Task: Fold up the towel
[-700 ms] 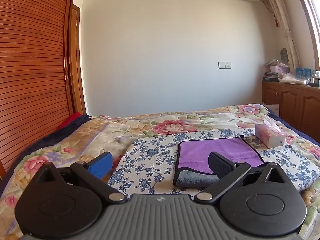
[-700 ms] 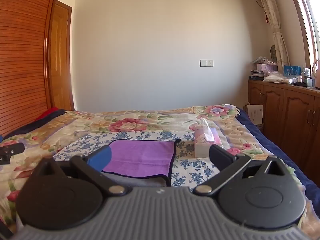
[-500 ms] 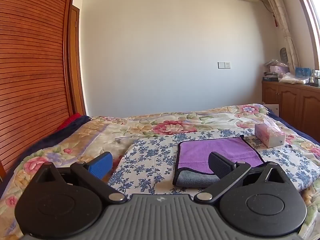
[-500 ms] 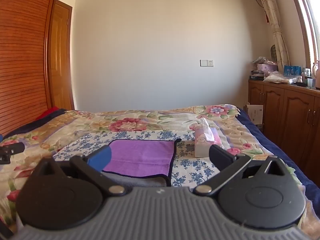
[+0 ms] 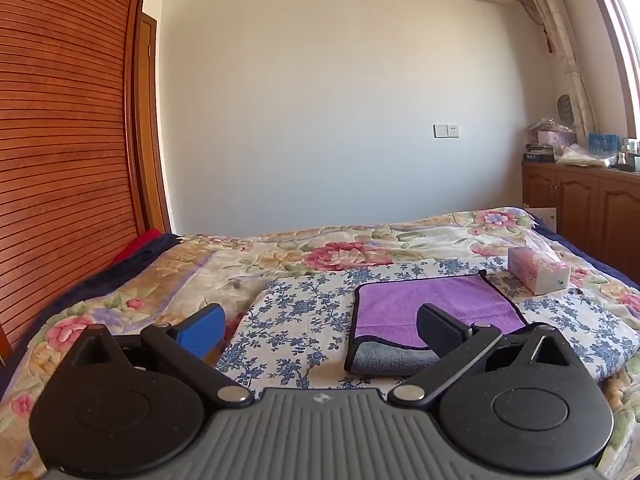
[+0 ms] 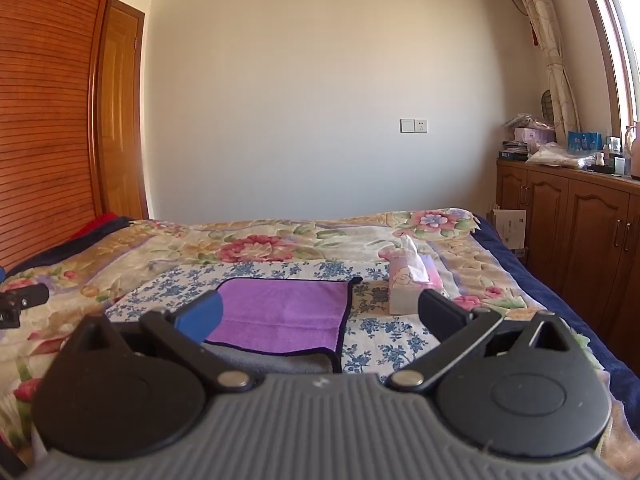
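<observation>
A purple towel (image 5: 424, 304) with a dark hem and a grey underside lies folded over on a blue-flowered cloth (image 5: 304, 312) on the bed. It also shows in the right wrist view (image 6: 284, 316). My left gripper (image 5: 320, 330) is open and empty, held above the bed to the near left of the towel. My right gripper (image 6: 320, 314) is open and empty, held above the towel's near edge. The tip of the left gripper shows at the left edge of the right wrist view (image 6: 20, 300).
A pink tissue box (image 5: 538, 270) stands just right of the towel, also in the right wrist view (image 6: 410, 280). The bed has a floral quilt (image 5: 340, 248). A slatted wooden wardrobe (image 5: 60, 160) is on the left, wooden cabinets (image 6: 580, 232) on the right.
</observation>
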The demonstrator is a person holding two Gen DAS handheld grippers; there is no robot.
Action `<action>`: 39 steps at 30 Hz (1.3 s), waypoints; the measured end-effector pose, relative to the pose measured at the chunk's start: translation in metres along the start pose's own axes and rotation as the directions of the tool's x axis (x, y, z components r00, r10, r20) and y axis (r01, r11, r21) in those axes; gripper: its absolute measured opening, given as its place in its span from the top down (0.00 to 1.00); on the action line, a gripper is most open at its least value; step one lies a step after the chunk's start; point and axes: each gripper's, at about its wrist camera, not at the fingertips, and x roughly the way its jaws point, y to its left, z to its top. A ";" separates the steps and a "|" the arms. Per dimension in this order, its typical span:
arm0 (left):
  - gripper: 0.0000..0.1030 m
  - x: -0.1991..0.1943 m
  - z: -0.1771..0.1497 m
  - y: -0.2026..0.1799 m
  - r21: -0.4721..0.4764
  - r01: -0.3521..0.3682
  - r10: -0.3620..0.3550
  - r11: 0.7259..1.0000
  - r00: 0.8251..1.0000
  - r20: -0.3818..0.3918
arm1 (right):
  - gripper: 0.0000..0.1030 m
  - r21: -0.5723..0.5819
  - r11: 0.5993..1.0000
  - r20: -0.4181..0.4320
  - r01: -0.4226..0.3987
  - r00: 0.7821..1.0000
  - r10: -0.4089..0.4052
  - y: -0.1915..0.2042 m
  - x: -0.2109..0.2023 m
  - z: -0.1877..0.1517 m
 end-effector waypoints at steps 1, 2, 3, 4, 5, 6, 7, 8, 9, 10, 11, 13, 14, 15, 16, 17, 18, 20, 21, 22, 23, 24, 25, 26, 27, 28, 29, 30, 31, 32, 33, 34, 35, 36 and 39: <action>0.00 0.000 0.000 0.000 0.000 0.000 0.000 1.000 1.000 0.001 | 0.00 0.000 1.000 0.000 0.000 1.000 0.000 0.000 0.000 0.000; 0.00 0.000 0.000 0.000 0.000 -0.001 0.001 1.000 1.000 0.000 | 0.00 0.000 1.000 0.000 -0.001 1.000 0.001 0.000 0.000 0.000; 0.00 0.000 0.000 0.000 0.000 0.000 0.000 1.000 1.000 0.000 | 0.00 0.000 1.000 0.000 0.000 1.000 0.000 0.000 0.000 0.000; 0.00 0.000 0.000 0.000 0.001 0.000 0.000 1.000 1.000 0.001 | 0.00 0.000 1.000 -0.001 0.000 1.000 0.000 0.000 0.000 0.000; 0.00 0.000 0.000 0.000 0.001 -0.001 0.001 1.000 1.000 0.001 | 0.00 0.000 1.000 0.000 0.000 1.000 0.000 0.000 0.000 0.000; 0.00 0.000 0.000 0.000 0.001 0.000 0.000 1.000 1.000 0.000 | 0.00 0.000 1.000 0.000 -0.001 1.000 0.001 0.000 0.000 0.000; 0.00 0.000 0.000 0.000 0.002 0.000 0.000 1.000 1.000 0.000 | 0.00 0.000 1.000 0.000 0.000 1.000 0.000 0.000 0.000 0.000; 0.00 0.000 0.000 0.000 0.002 0.000 0.000 1.000 1.000 0.000 | 0.00 0.000 1.000 0.000 0.000 1.000 0.000 0.000 0.000 0.000; 0.00 0.000 0.000 0.000 0.002 -0.001 0.001 1.000 1.000 0.001 | 0.00 0.000 1.000 0.000 0.000 1.000 0.000 0.000 0.001 0.000; 0.00 0.000 0.000 0.000 0.002 0.000 0.000 1.000 1.000 0.000 | 0.00 0.000 1.000 -0.001 0.000 1.000 0.000 0.000 0.001 0.000; 0.00 0.000 0.000 0.000 0.002 -0.001 0.001 1.000 1.000 0.000 | 0.00 -0.001 1.000 -0.001 0.000 1.000 0.000 0.000 0.001 0.000; 0.00 0.000 0.000 0.000 0.003 -0.001 0.001 1.000 1.000 0.002 | 0.00 0.000 1.000 -0.001 0.000 1.000 0.000 0.000 0.001 0.000; 0.00 0.000 0.000 0.000 0.003 -0.001 0.001 1.000 1.000 0.002 | 0.00 0.000 1.000 -0.001 0.000 1.000 0.000 -0.001 0.001 0.000; 0.00 0.000 0.000 0.000 0.004 -0.001 0.001 1.000 1.000 0.001 | 0.00 0.000 1.000 -0.001 0.000 1.000 0.000 -0.001 0.001 0.000; 0.00 0.000 0.000 0.000 0.004 -0.001 0.001 1.000 1.000 0.001 | 0.00 0.000 1.000 0.000 0.001 1.000 -0.001 -0.001 0.001 0.000; 0.00 0.000 0.000 0.000 0.004 -0.002 0.002 1.000 1.000 0.001 | 0.00 0.001 1.000 -0.001 0.000 1.000 0.000 -0.001 0.001 0.000; 0.00 0.000 0.000 0.000 0.004 -0.002 0.002 1.000 1.000 0.001 | 0.00 0.003 1.000 -0.002 0.000 1.000 0.000 -0.001 0.001 0.000; 0.00 0.000 0.000 0.000 0.005 -0.002 0.002 1.000 1.000 0.002 | 0.00 0.003 1.000 -0.001 0.000 1.000 0.000 -0.001 0.002 -0.001; 0.00 0.000 0.000 0.000 0.005 -0.002 0.002 1.000 1.000 0.001 | 0.00 0.004 1.000 -0.001 0.000 1.000 0.000 -0.002 0.002 -0.001; 0.00 0.000 0.000 0.000 0.005 -0.001 0.001 1.000 1.000 0.002 | 0.00 0.003 1.000 -0.001 0.000 1.000 0.000 -0.002 0.002 -0.002; 0.00 0.000 0.000 0.000 0.006 -0.001 0.001 1.000 1.000 0.002 | 0.00 0.003 1.000 -0.001 0.000 1.000 0.000 -0.002 0.002 -0.001; 0.00 0.000 0.000 0.000 0.006 -0.002 0.002 1.000 1.000 0.002 | 0.00 0.003 1.000 -0.002 -0.001 1.000 0.001 -0.003 0.002 -0.002; 0.00 0.000 0.000 0.000 0.006 -0.002 0.002 1.000 1.000 0.002 | 0.00 0.004 1.000 -0.001 0.000 1.000 0.000 -0.002 0.001 -0.001; 0.00 0.000 0.000 0.000 0.006 -0.002 0.002 1.000 1.000 0.002 | 0.00 0.005 1.000 -0.001 0.000 1.000 0.000 -0.003 0.001 -0.001; 0.00 0.000 0.000 0.000 0.006 -0.002 0.002 1.000 1.000 0.002 | 0.00 0.005 1.000 -0.002 0.000 1.000 0.000 -0.002 0.001 -0.001; 0.00 0.000 0.000 0.000 0.007 -0.002 0.002 1.000 1.000 0.002 | 0.00 0.005 1.000 -0.002 0.000 1.000 0.000 -0.002 0.000 -0.001; 0.00 0.000 0.000 0.000 0.007 -0.002 0.002 1.000 1.000 0.002 | 0.00 0.006 1.000 -0.002 0.000 1.000 0.000 -0.002 0.000 -0.002; 0.00 0.000 0.000 0.000 0.007 -0.002 0.002 1.000 1.000 0.002 | 0.00 0.005 1.000 -0.002 0.000 1.000 0.000 -0.002 0.000 -0.002; 0.00 0.000 0.000 0.000 0.007 -0.002 0.002 1.000 1.000 0.003 | 0.00 0.005 1.000 -0.001 0.000 1.000 0.000 -0.002 0.000 -0.002; 0.00 0.000 0.000 0.000 0.008 -0.002 0.002 1.000 1.000 0.002 | 0.00 0.005 1.000 -0.001 0.000 1.000 0.000 -0.002 0.000 -0.001; 0.00 0.000 0.000 0.000 0.008 -0.002 0.002 1.000 1.000 0.003 | 0.00 0.005 1.000 -0.001 0.000 1.000 0.000 -0.002 0.000 -0.001; 0.00 0.000 0.000 0.000 0.008 -0.002 0.002 1.000 1.000 0.003 | 0.00 0.005 1.000 -0.001 0.001 1.000 -0.001 -0.002 0.000 -0.001; 0.00 0.000 0.000 0.000 0.007 -0.002 0.002 1.000 1.000 0.003 | 0.00 0.006 1.000 -0.002 0.000 1.000 0.000 -0.002 0.001 -0.001; 0.00 0.000 0.000 0.000 0.007 -0.002 0.002 1.000 1.000 0.003 | 0.00 0.006 1.000 -0.003 0.000 1.000 0.000 -0.002 0.001 -0.001; 0.00 0.000 0.000 0.000 0.008 -0.003 0.002 1.000 1.000 0.003 | 0.00 0.005 1.000 -0.002 0.000 1.000 0.000 -0.002 0.001 -0.001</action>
